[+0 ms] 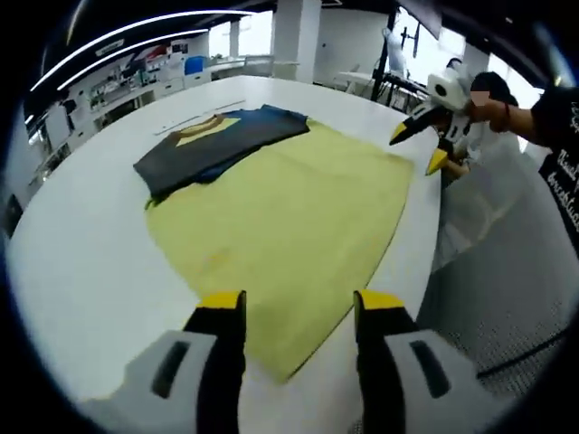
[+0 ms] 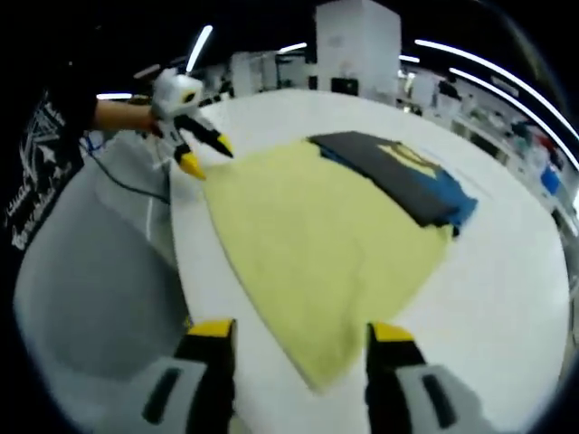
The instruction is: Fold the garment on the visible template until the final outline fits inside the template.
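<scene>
A yellow template sheet [image 1: 289, 217] [image 2: 317, 235] lies flat on the white table [image 1: 81, 271] [image 2: 507, 289]. A folded dark grey garment [image 1: 217, 145] [image 2: 398, 172] with blue and yellow parts rests along the sheet's far edge, partly over it. My left gripper [image 1: 301, 307] hovers open above the near corner of the sheet, holding nothing. It also appears as the left gripper [image 2: 206, 157] at the sheet's far left corner, jaws apart. My right gripper [image 2: 301, 330] is open over the opposite corner, and appears as the right gripper [image 1: 421, 147] at upper right, held in a hand.
The table edge [image 1: 425, 271] drops to a grey floor [image 1: 507, 289] [image 2: 90, 271] beside the sheet. A person in a black shirt [image 2: 45, 154] stands there. A cable [image 2: 127, 185] lies on the floor. Shelves and desks line the room behind.
</scene>
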Demonstrator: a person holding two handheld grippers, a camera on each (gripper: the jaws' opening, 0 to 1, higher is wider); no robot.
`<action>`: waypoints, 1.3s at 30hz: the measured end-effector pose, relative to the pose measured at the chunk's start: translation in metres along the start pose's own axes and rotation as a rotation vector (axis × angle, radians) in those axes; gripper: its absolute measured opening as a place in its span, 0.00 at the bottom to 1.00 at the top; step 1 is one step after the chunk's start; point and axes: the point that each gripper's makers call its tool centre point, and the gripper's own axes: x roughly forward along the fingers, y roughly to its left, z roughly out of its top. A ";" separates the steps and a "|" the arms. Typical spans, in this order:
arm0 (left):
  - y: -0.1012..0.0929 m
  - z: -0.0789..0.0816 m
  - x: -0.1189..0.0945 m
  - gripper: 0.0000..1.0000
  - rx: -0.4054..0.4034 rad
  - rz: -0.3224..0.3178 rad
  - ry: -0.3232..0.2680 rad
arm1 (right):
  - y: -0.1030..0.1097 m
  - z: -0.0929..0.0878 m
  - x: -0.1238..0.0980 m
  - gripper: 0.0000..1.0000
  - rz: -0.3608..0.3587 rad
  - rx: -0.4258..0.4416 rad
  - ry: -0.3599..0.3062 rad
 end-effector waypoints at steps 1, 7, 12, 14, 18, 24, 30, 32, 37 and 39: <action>-0.001 -0.003 -0.001 0.44 0.006 -0.003 0.006 | 0.000 -0.001 0.000 0.53 0.002 -0.002 0.005; 0.002 -0.018 -0.001 0.41 0.034 -0.001 0.043 | 0.002 -0.007 0.002 0.45 0.009 -0.027 0.037; 0.005 -0.030 -0.002 0.37 0.101 0.015 0.100 | 0.002 -0.013 0.002 0.36 0.014 -0.065 0.068; 0.006 -0.033 -0.002 0.35 0.120 0.017 0.115 | 0.001 -0.014 0.002 0.33 0.013 -0.085 0.081; 0.003 -0.036 -0.001 0.32 0.159 0.009 0.129 | -0.002 -0.020 0.002 0.30 0.009 -0.109 0.108; 0.008 -0.038 0.000 0.28 0.143 -0.003 0.131 | -0.006 -0.026 0.003 0.22 0.010 -0.132 0.140; 0.006 -0.037 0.001 0.26 0.155 -0.008 0.132 | -0.008 -0.028 0.006 0.16 0.009 -0.119 0.139; 0.006 -0.037 0.002 0.25 0.157 -0.010 0.135 | -0.008 -0.028 0.006 0.15 0.011 -0.121 0.139; 0.016 -0.036 0.003 0.16 0.129 0.009 0.138 | -0.014 -0.027 0.007 0.03 -0.003 -0.137 0.143; 0.015 -0.036 0.002 0.12 0.126 0.019 0.139 | -0.015 -0.026 0.008 0.02 0.001 -0.121 0.146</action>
